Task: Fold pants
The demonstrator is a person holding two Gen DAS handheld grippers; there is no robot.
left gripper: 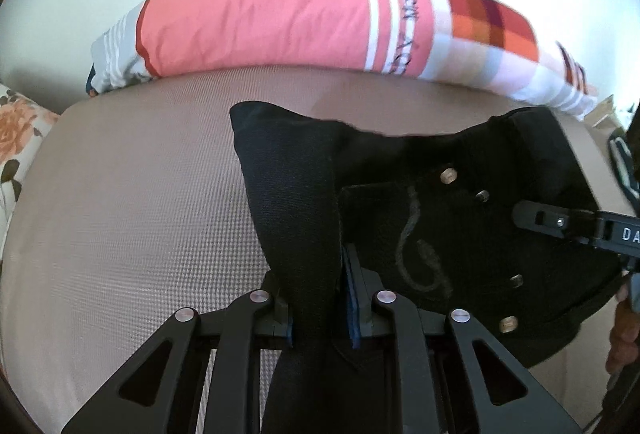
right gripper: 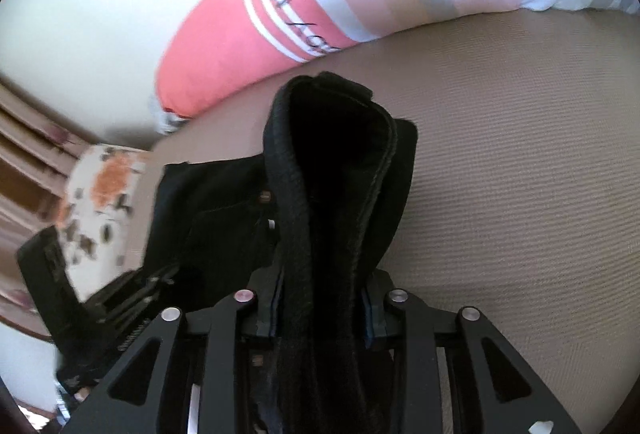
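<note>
Black pants (left gripper: 460, 193) with metal studs, bunched and lifted off the tan mattress at both ends

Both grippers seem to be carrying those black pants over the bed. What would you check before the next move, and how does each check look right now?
1. Left gripper clamps the black pants: ok.
2. Right gripper clamps a thick bunched edge of the pants: ok.
3. Beige mattress beside the pants is bare enough for laying them down: ok.
4. Pink pillow lies beyond the pants, not touching them: ok.
5. Pant legs aligned and flat: cannot tell, most of the fabric is hidden.
</note>
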